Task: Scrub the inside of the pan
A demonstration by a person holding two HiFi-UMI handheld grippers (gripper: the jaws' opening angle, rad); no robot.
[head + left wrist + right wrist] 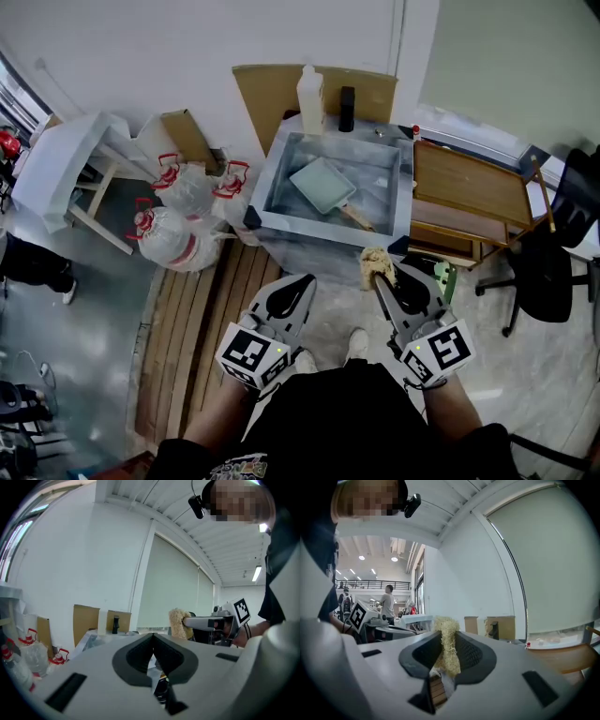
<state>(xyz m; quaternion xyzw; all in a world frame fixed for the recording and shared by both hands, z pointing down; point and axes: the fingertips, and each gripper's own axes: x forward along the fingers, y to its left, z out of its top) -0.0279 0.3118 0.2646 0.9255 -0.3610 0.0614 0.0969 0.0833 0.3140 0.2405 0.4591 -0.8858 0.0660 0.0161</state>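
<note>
Straw-coloured and fibrous, a scrubber (pixel 449 626) is pinched between the jaws of the right gripper (pixel 447 651), with its tuft standing up above the dark pads. From the head view the same scrubber (pixel 374 262) is seen at the tip of the right gripper (pixel 384 277), which is held about level. The left gripper (pixel 300 283) is held just beside it on the left. Its jaws are pressed together with nothing between them, as is shown plainly in the left gripper view, where the left gripper (pixel 153 641) forms a closed point. To the right of that point, the right gripper (pixel 187 620) and the scrubber (pixel 176 624) are seen side-on. The pan (pixel 322 185), pale green and square with a wooden handle, is found ahead of both grippers and well apart from them. It lies tilted inside a grey tub (pixel 270 169), its handle turned towards the right gripper. Beyond the tub, at its far edge, a white bottle (pixel 310 97) and a dark bottle (pixel 347 108) are stood against a sheet of cardboard (pixel 255 98). Ahead and to the right of the right gripper a wooden rack (pixel 469 186) is placed just beside the tub. Ahead and to the left of the left gripper, clear bags (pixel 178 217) with red ties are heaped on the floor.
</note>
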